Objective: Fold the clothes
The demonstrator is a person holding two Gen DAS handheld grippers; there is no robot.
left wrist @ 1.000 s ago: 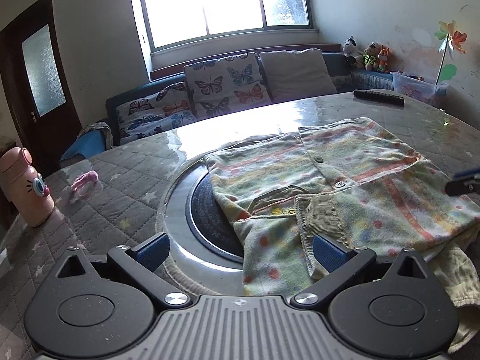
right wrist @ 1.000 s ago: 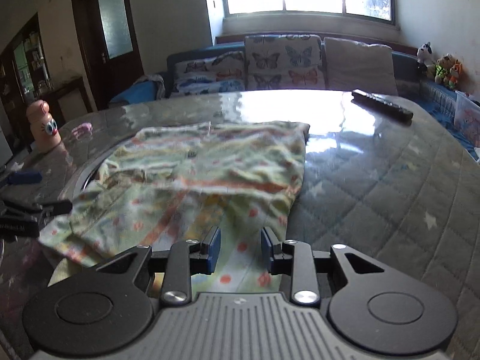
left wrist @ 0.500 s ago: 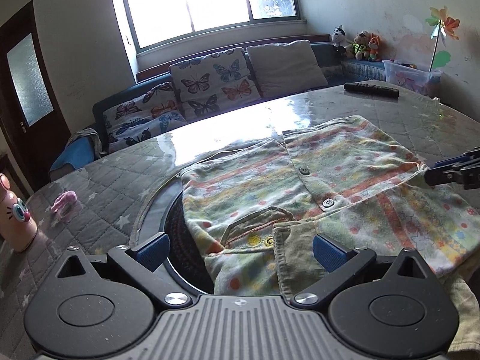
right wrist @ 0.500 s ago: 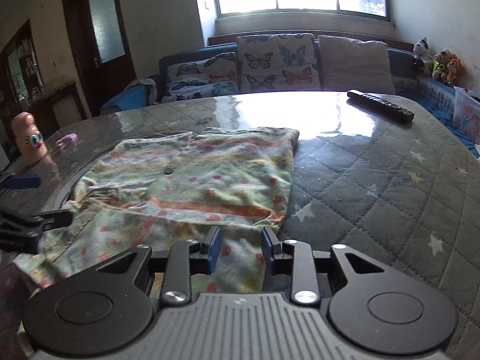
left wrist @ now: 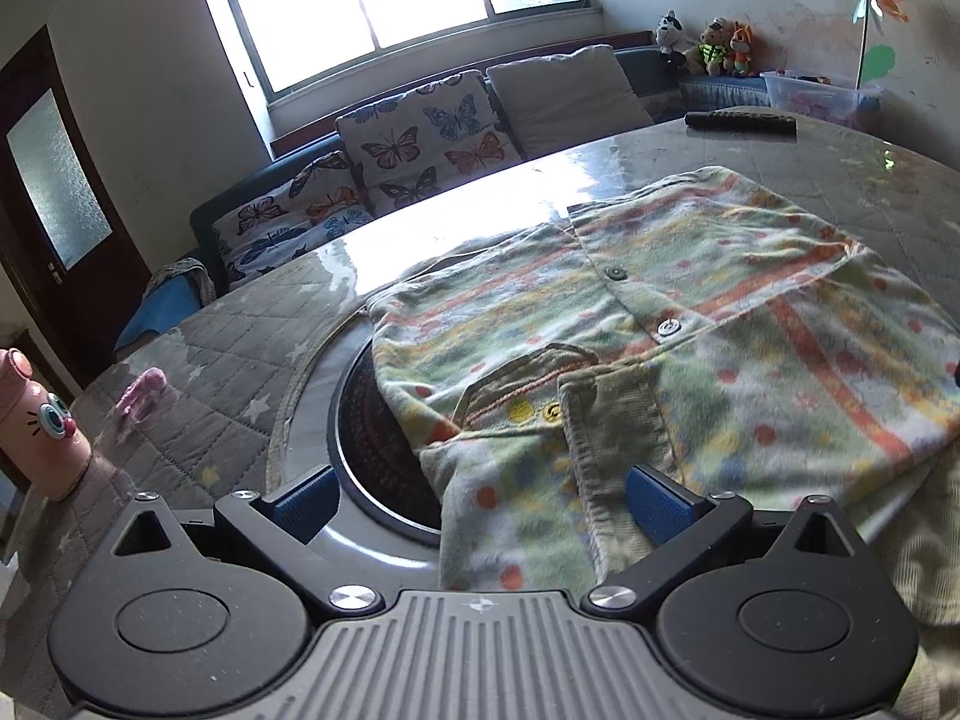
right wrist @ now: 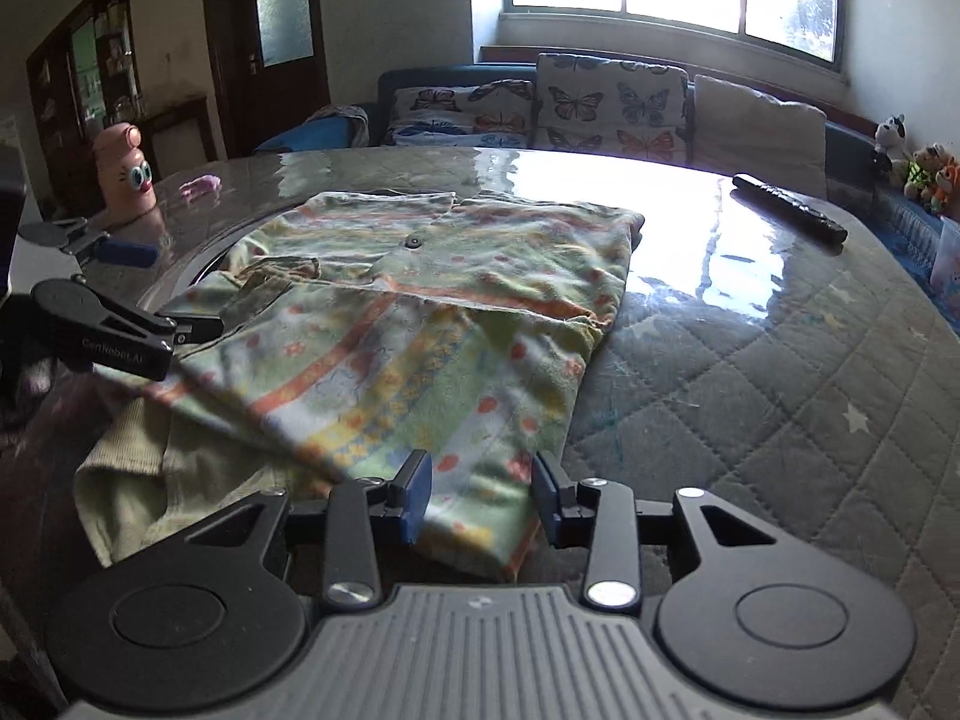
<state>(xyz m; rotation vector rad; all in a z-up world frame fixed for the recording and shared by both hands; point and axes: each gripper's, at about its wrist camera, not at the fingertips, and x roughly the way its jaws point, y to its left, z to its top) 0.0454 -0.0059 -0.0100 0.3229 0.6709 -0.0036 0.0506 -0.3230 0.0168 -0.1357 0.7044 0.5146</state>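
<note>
A: Where is your shirt [left wrist: 690, 324] lying?

B: It is spread on the round table [right wrist: 780, 372], over the quilted cover and partly over the dark round inset [left wrist: 372, 438] in the middle. Its front faces up, with two buttons showing down the placket, and one part is folded over the body so that its orange stripe runs at an angle. A pale ribbed cloth [right wrist: 150, 480] pokes out from under its near edge.

A: And your left tongs [left wrist: 480, 504]?

B: They stand wide, blue pads far apart. The shirt's near corner and a ribbed hem lie between the fingers, but nothing is pinched. In the right view you see them low at the shirt's left edge, at the collar end.

A: Your right tongs [right wrist: 480, 489]?

B: They stand apart by a narrower gap, astride the near hem of the shirt. The cloth lies between the pads; you cannot tell whether either pad touches it.

A: Anything else on the table?

B: A black remote [right wrist: 789, 216] lies at the far right, well apart from the shirt. A pink bottle with cartoon eyes [right wrist: 126, 171] stands at the far left, with a small pink thing [right wrist: 201, 186] just beside it.
</note>
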